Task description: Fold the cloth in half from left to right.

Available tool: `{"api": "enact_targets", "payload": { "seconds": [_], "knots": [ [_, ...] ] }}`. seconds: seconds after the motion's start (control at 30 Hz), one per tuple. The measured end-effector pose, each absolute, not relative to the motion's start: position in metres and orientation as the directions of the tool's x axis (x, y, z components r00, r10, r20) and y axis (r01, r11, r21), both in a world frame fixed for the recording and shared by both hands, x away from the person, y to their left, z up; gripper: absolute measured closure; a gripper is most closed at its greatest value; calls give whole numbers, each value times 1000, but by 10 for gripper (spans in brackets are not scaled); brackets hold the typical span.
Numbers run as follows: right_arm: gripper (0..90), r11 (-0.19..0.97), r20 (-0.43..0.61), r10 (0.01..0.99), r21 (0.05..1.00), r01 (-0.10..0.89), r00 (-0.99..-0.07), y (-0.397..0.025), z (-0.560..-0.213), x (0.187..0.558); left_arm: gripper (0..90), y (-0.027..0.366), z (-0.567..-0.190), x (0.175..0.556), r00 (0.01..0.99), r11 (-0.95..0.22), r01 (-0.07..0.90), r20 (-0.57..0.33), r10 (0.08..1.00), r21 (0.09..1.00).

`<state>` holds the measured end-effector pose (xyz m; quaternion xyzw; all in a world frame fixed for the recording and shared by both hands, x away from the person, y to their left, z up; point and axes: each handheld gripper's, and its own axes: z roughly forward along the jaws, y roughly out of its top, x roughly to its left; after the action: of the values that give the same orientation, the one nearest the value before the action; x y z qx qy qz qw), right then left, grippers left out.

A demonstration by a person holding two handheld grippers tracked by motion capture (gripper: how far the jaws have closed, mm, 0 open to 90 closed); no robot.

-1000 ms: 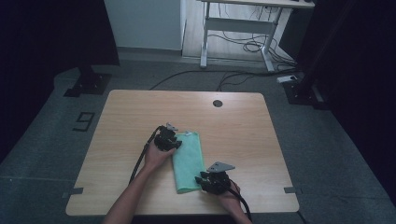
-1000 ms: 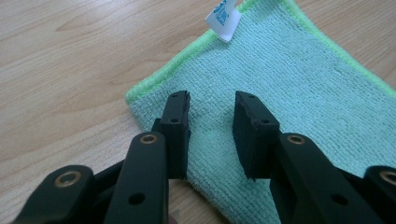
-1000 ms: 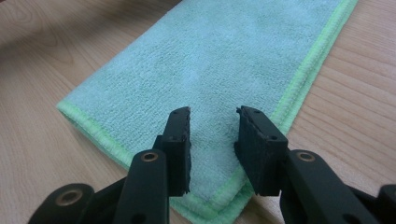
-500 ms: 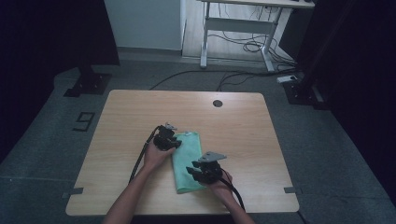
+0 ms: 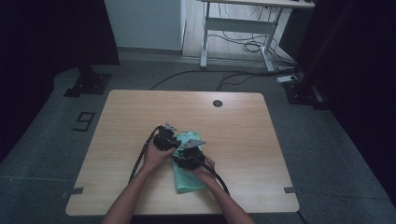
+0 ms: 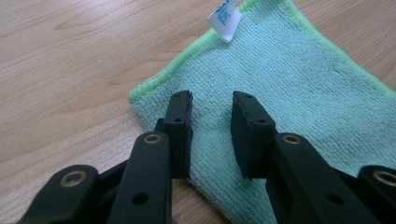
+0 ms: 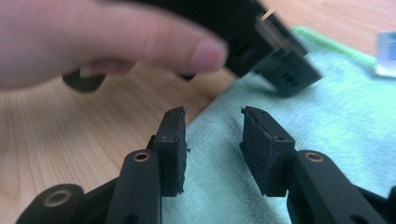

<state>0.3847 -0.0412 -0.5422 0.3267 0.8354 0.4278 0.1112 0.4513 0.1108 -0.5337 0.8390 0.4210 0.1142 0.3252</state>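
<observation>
1. A green cloth (image 5: 187, 165) lies flat on the desk (image 5: 243, 140), nearer the front edge than the back and roughly midway between the left and right edges. Its far end sits under the two grippers; its near end reaches toward the front edge between the person's forearms.
2. In the left gripper view the cloth (image 6: 289, 88) shows a looped, towel-like weave with a brighter yellow-green stitched hem.
3. A small white label (image 6: 225, 19) with blue print is sewn into the hem at the far corner. The print is too small and cut off by the top of the view to read. The same label (image 7: 386, 53) shows blurred at the right edge of the right gripper view, also unreadable.
4. The left gripper (image 6: 212, 109) stands with its jaws narrowly apart, nothing between them, poised over the cloth's corner just inside the hem. Whether the tips touch the fabric cannot be told.
5. The right gripper (image 7: 212, 121) also has its jaws narrowly apart and empty, over the cloth's edge where it meets bare wood.
6. In the high view the left gripper (image 5: 164, 138) and right gripper (image 5: 187, 152) sit just beside each other over the cloth's far end.
7. In the right gripper view, the left hand (image 7: 98, 42) appears out of focus, holding its gripper.
8. A dark round hole (image 5: 217, 103) lies near the desk's back edge.
</observation>
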Motion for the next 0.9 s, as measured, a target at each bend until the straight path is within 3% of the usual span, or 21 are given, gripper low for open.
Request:
{"api": "enact_targets", "payload": {
  "seconds": [0.37,0.57,0.9],
  "knots": [
    [577,532,-5,565,766,360,-825,-45,-548,340,712,114,-535,453,614,-412,638,-106,782,651],
    [571,518,35,537,774,363,-843,-57,-550,319,711,113,-535,452,611,-411,638,-103,785,652],
    [566,524,15,525,783,337,-851,-61,-552,300,712,112,-535,452,609,-413,639,-100,787,649]
  ]
}}
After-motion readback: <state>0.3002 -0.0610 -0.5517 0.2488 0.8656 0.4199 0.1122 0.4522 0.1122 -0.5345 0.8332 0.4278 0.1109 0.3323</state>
